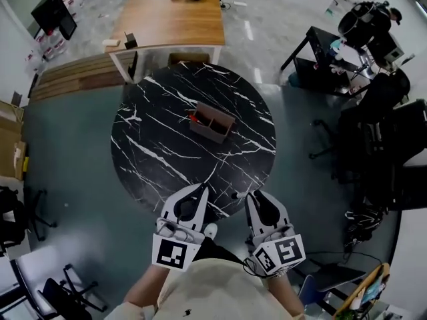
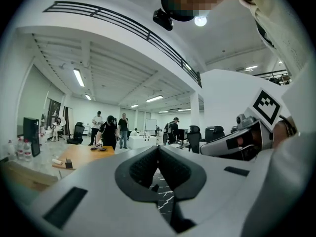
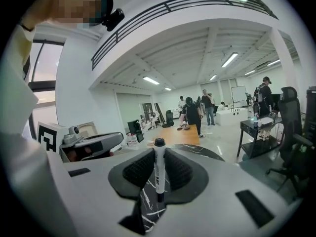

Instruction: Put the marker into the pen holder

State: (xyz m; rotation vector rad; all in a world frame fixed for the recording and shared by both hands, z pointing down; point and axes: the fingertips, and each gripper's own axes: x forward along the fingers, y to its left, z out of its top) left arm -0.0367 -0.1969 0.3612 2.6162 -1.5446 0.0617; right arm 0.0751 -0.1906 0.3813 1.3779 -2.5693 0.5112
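A brown pen holder [image 1: 213,126] with two compartments stands near the middle of the round black marble table [image 1: 153,152]; something red shows in its left compartment. My right gripper [image 1: 252,193] hangs over the table's near edge, shut on a white marker [image 3: 158,174] with a black cap. The marker stands upright between the pads, cap end up. My left gripper [image 1: 201,187] is beside it, also at the near edge, its jaws shut together with nothing between them. The left gripper view shows its pads [image 2: 144,168] meeting, and the right gripper [image 2: 237,143] off to the side.
Beyond the marble table is a wooden desk [image 1: 170,19]. Wooden boards [image 1: 73,75] lie at the far left. A black desk [image 1: 327,52] and office chairs [image 1: 380,125] crowd the right side. More chairs [image 1: 40,279] stand at the lower left. Several people stand far off.
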